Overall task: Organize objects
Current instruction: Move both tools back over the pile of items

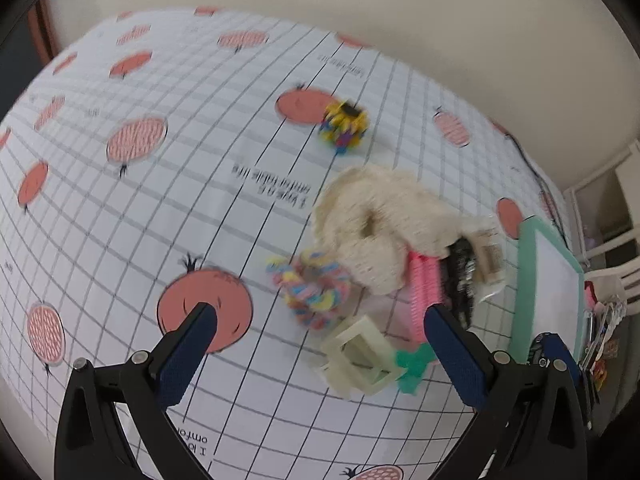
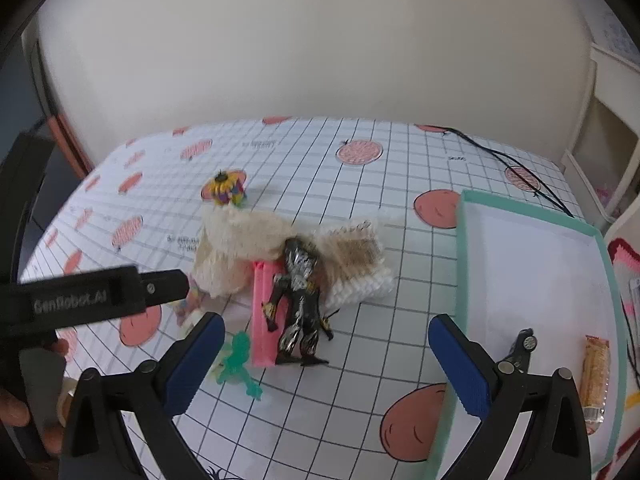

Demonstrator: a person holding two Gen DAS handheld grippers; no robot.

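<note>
the left gripper hangs above the gridded tablecloth with its blue-padded jaws spread wide and nothing between them; below the gap lie a pastel braided rope toy, a cream square frame and a green plastic figure, all just beside one another. the right gripper is likewise wide apart and empty, hovering over a black and silver action figure that lies partly on a pink comb. behind these sits a cream knitted cloth, bunched, with a white ribbed piece touching the figure's far side. a yellow and purple spiky toy stands apart, farther back on the cloth. to the right rests a mint-rimmed white box, open, holding a small black tool and a wrapped snack bar. in the right wrist view the left gripper's black body crosses the left edge, a hand gripping it.
</note>
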